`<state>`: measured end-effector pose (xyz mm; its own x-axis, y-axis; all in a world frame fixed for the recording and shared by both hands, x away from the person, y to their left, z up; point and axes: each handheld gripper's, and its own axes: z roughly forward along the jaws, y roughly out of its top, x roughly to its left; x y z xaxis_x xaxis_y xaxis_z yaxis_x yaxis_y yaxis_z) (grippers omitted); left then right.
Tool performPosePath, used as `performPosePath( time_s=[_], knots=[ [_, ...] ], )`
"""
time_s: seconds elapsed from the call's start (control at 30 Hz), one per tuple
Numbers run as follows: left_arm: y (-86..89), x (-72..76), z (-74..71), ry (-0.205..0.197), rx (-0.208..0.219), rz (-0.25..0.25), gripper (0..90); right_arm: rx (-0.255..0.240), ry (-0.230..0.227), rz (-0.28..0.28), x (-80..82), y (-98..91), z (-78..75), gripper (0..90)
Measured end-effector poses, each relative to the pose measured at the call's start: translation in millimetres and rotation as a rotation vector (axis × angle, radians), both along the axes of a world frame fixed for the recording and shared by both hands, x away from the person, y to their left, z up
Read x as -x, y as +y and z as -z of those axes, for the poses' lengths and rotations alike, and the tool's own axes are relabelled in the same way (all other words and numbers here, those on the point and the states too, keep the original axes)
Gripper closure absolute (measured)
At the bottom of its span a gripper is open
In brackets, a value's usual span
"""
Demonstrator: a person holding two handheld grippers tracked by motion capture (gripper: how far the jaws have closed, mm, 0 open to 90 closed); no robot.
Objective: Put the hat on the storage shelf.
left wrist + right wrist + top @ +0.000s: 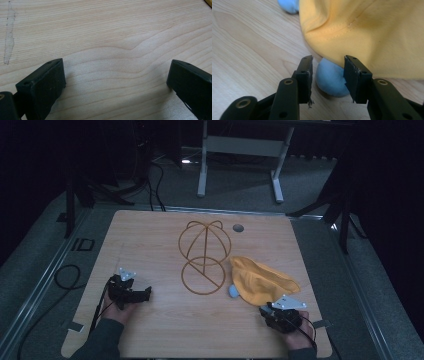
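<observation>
On the table (150,245): yellow cloth (260,280) crumpled over blue pieces (233,291)
Right gripper (328,72): jaws apart, straddling one piece
Left gripper (115,82): jaws wide, empty
Progress: probably nothing grasped yet

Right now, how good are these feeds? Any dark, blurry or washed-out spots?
High view: dim, with the surroundings nearly black; the table is lit evenly, and the yellow cloth reads clearly. Left gripper view: bright, wood grain sharp, jaw edges slightly soft. Right gripper view: well lit; the blue ball between the jaws is fairly sharp, the second blue object at the top blurred.
</observation>
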<state>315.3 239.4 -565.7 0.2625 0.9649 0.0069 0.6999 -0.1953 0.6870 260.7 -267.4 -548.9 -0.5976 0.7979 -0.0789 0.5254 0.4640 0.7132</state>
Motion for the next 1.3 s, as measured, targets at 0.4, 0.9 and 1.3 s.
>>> performPosePath(
  time_s=[0.4, 0.9, 1.3],
  knots=[
    [0.0, 0.4, 0.0, 0.000, -0.001, 0.005, 2.0, 0.078, -0.002, -0.005, -6.5, 2.4, 2.5, 69.5],
    [-0.2, 0.6, 0.0, 0.000, 0.000, 0.006, 1.9, 0.110, -0.079, -0.026, -2.1, 5.5, -20.0, 83.5],
    [-0.2, 0.7, 0.1, 0.000, 0.001, 0.006, 1.9, 0.042, -0.161, -0.032, 3.0, 4.0, -58.7, 83.7]
  ],
)
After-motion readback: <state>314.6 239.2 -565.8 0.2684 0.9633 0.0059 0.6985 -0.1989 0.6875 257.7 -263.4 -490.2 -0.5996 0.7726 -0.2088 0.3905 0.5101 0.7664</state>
